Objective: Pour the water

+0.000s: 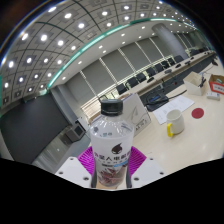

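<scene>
Tilting across the gripper view, a large office room is showing beyond the fingers, with rows of round ceiling lights glowing overhead and a curved green strip running among them. Farther back, long desks with dark monitors are lining up beneath a wall of pale blinds.

Between the fingers a clear plastic bottle is standing out as the nearest thing. It is carrying a black cap on top and a white label with red characters lower down. The bottle's body is looking clear and glossy; how much water it is holding cannot be told.

The gripper is closing on the bottle: the magenta pads are showing at either side of the label and appear to be pressing against it, with no gap visible between pad and plastic. The bottle is sitting upright relative to the fingers, while the room behind it is leaning.

Moving right, a pale worktop is stretching away beyond the bottle. On it a white cup with a yellowish band is standing well apart from the bottle. Farther right, a red and white box is resting near the worktop's far end.
</scene>
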A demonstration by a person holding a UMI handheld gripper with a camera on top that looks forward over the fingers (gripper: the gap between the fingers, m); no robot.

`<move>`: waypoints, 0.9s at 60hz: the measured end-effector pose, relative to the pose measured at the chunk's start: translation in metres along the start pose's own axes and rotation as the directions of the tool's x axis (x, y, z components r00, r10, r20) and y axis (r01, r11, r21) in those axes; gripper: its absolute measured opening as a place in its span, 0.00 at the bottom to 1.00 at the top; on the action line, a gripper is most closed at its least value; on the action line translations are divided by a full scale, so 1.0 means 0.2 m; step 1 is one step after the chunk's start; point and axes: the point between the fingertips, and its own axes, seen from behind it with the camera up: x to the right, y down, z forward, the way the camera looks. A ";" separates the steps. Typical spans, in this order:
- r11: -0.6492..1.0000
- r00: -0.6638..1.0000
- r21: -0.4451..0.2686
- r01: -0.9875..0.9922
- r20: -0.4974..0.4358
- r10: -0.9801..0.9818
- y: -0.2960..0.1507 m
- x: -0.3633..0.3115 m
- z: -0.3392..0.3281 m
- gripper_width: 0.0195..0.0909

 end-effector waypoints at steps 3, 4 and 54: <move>0.990 0.990 0.006 -0.138 0.038 0.138 -0.10 0.01 0.07 0.28; 0.983 0.982 0.008 -0.186 0.049 0.185 -0.13 0.01 0.10 0.28; 0.162 0.143 -0.123 -0.979 0.149 0.978 -0.59 0.63 0.81 0.27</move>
